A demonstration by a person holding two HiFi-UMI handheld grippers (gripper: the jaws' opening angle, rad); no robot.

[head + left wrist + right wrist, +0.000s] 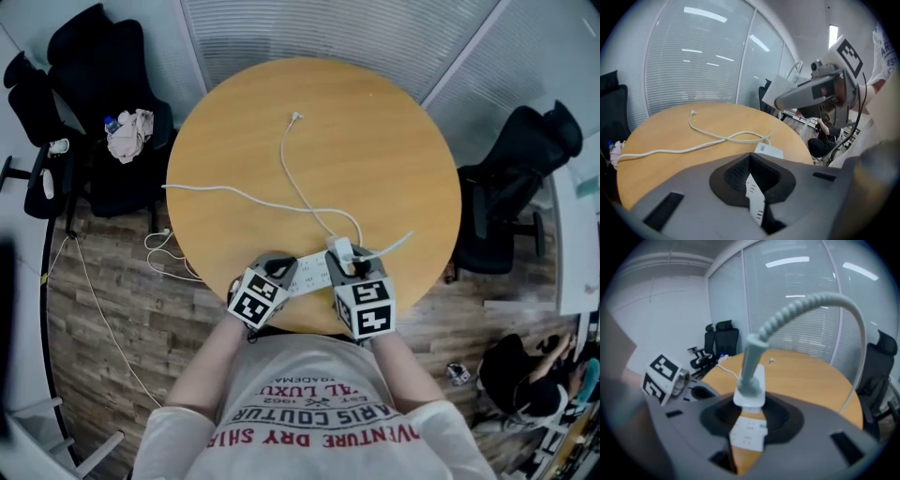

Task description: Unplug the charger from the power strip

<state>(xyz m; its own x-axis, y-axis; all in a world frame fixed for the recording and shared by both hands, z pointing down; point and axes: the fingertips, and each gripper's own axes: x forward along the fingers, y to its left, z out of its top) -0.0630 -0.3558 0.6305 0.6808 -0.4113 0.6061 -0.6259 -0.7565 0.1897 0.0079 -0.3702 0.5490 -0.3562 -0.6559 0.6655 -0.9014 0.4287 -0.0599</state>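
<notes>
Right claw clamped on the charger, which sits just above the strip. Left claw pinches that strip. The charger looks light, hard and slick, so I'd squeeze its flat sides, never its floppy cable.

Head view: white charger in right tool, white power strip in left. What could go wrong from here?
The white power strip sits at the round wooden table's near edge; if the left tool slips, it could fall. The white cable loops across the table and may drag behind the white charger in the right tool.
</notes>
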